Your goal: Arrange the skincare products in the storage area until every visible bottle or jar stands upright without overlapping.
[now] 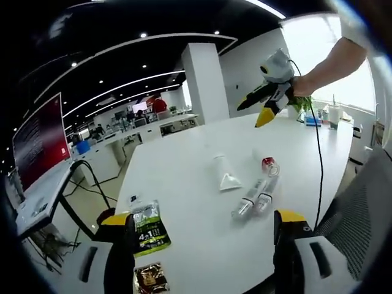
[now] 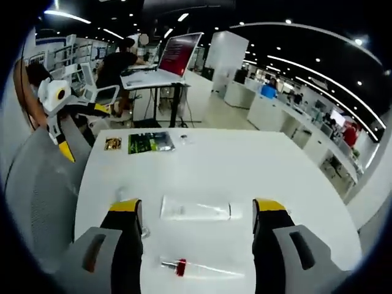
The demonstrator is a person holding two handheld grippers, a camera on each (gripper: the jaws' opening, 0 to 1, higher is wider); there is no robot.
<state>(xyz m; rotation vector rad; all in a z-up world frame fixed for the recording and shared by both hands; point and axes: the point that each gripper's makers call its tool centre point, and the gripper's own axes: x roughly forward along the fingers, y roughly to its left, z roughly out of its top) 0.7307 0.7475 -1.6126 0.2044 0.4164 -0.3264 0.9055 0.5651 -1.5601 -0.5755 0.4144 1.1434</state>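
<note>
Judging from both views, arranging has not begun: the white tube (image 1: 225, 173), the red-capped bottle (image 1: 267, 165) and 2 clear bottles (image 1: 252, 199) lie flat mid-table (image 1: 184, 159); left gripper (image 1: 204, 236) and right gripper (image 2: 197, 222) hover released, grasping nothing

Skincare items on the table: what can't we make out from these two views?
- White tube: label too small, left gripper view.
- Clear bottles: blurred, so their count and contents are unclear there.
- Small clear item: partly behind the right tool's own jaw, right gripper view.
- Red-capped item: too low in that view to identify.
- Green packet: print unreadable.
</note>
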